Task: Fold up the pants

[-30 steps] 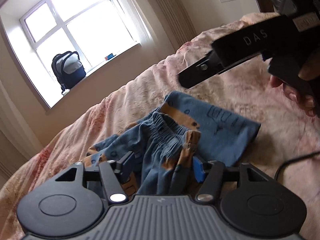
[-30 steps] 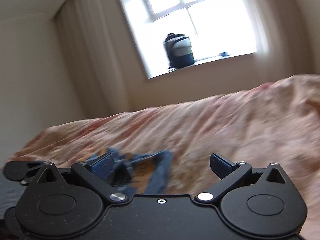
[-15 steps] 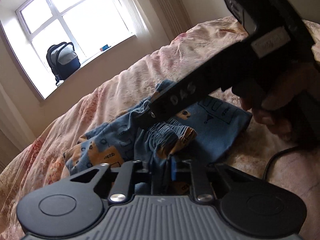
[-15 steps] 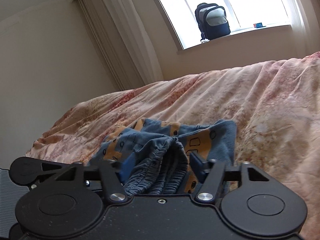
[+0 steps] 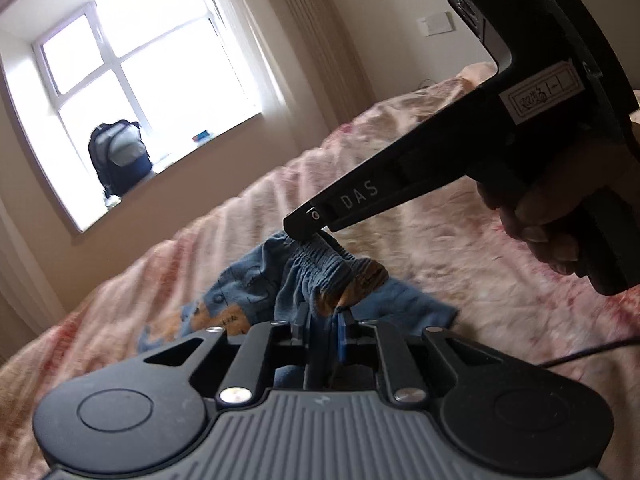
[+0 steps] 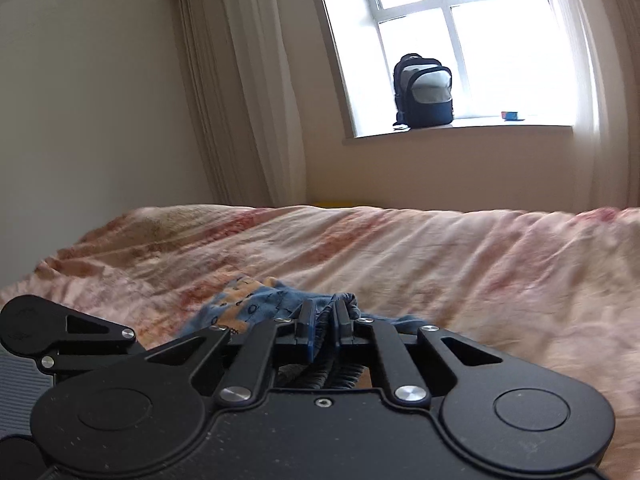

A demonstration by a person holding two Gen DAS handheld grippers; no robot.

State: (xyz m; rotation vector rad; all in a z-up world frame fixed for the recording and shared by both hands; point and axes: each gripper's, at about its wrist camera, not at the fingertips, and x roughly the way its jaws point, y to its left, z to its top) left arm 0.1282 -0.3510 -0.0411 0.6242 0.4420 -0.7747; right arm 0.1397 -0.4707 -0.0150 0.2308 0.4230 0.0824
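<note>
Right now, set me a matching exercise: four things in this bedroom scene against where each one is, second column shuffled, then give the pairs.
Things:
1. pants
2. backpack
3. right claw
4. black cable

Places:
A. on the windowsill, against the pane
B. trailing over the bedspread at the right edge of the left wrist view
C. bunched on the bed, elastic waistband lifted
D. closed on the gathered waistband

Pairs: 1-C, 2-A, 3-D, 4-B
</note>
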